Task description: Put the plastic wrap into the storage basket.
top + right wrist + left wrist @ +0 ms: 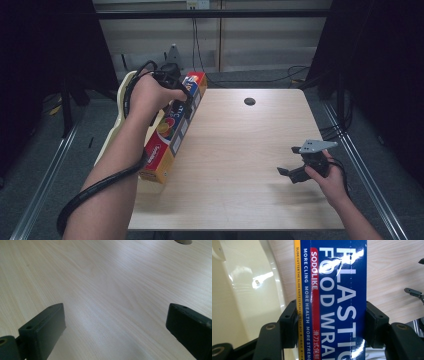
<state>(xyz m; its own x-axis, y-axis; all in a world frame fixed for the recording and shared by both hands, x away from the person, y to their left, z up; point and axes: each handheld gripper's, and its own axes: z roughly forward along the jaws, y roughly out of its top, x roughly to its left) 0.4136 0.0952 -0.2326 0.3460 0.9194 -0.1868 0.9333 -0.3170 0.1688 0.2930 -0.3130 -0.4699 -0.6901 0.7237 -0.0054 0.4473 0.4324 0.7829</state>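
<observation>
Black pads of the left gripper (329,322) press on both long sides of the plastic wrap box (330,300), so its jaws are clamped across the box's width; in the left gripper view the blue face with white lettering runs from the bottom edge straight up to the top of the frame, a yellow strip along its left side. Left of the box in that view lies a cream tray (249,295), glossy and curved, just beside the box; to the right is bare wooden table (392,272).

In the high view the left gripper (175,87) sits at the upper left of the frame, gripping the plastic wrap box (172,132) near its far end; the box's long axis runs from the lower left, at the table's left edge, up toward the upper centre, and its near end rests on the table (240,165); the cream tray (122,92) shows behind the forearm, off the table's left edge.

At the lower right the right gripper (292,172) hangs over bare wood, well apart from the box; in the right gripper view its jaws (115,325) stand wide with nothing between them; a round hole (249,101) marks the tabletop's far side.
</observation>
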